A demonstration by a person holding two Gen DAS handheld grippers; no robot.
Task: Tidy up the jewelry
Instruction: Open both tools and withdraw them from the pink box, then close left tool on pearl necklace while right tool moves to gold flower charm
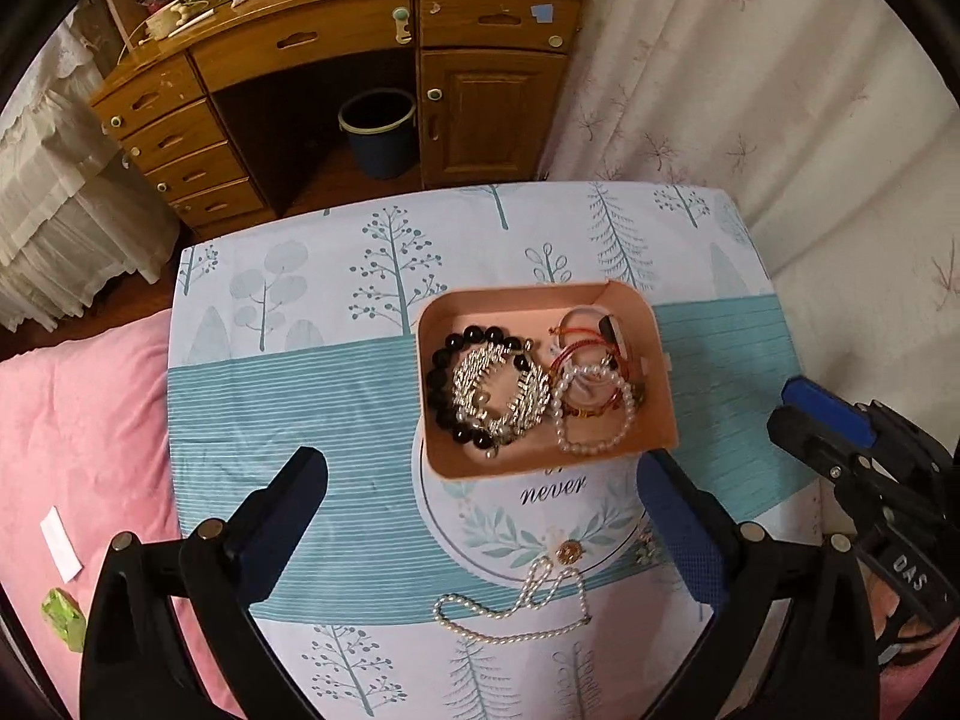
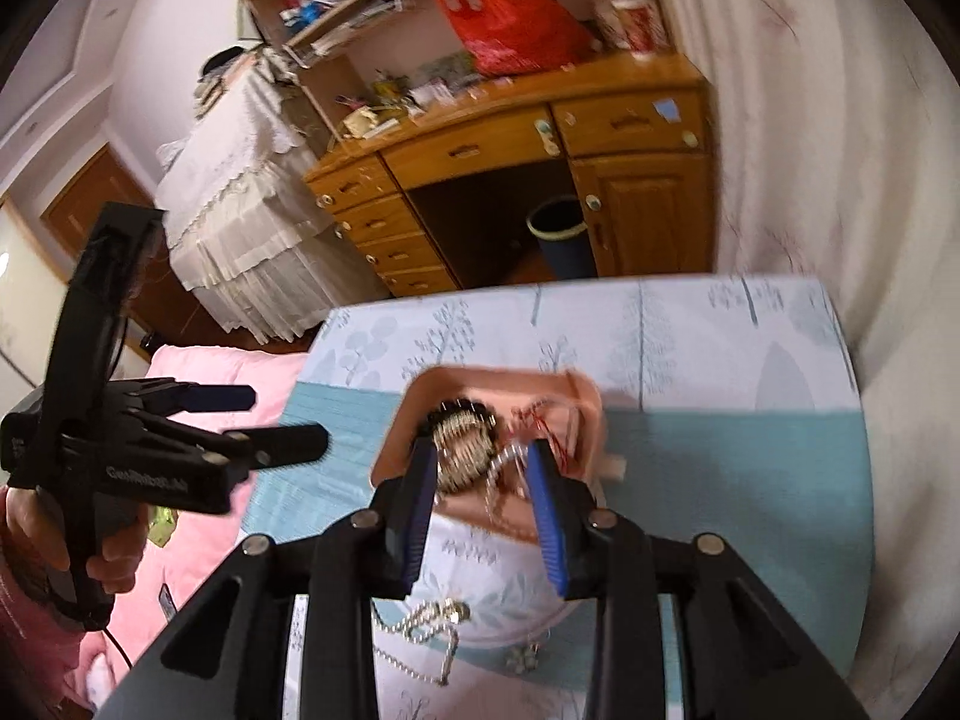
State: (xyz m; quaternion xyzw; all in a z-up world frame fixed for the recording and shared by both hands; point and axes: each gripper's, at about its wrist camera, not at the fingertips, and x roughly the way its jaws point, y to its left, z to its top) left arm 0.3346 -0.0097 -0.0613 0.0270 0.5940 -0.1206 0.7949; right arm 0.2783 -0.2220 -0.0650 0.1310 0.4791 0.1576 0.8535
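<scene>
Black gripper arms with dark blue pads fill the foreground of both wrist views, so they come first. On the left side the left gripper hangs over the tablecloth with its jaws spread as wide as they go and nothing between them; that reads as released and waiting, held back from the box so the other hand has room. Beneath its gap lies a long white pearl necklace in a loose loop on the pale tree-printed tablecloth, with a small round gold piece just beside it; both are still outside the box, so sorting looks unfinished. Further on sits the open pink rectangular cardboard box, placed near the table's middle where both hands reach it. Inside, a black bead bracelet and a silver bead bracelet lie tangled on the left, red cord bracelets and a white pearl bracelet on the right. Moving right, the right gripper points steeply down at the box's near edge, jaws partly parted; a thin silvery chain appears to trail between them, but blur hides whether the pads press it, so I cannot tell if it is let go or lightly held. Its position suggests it is delivering that chain into the box.
</scene>
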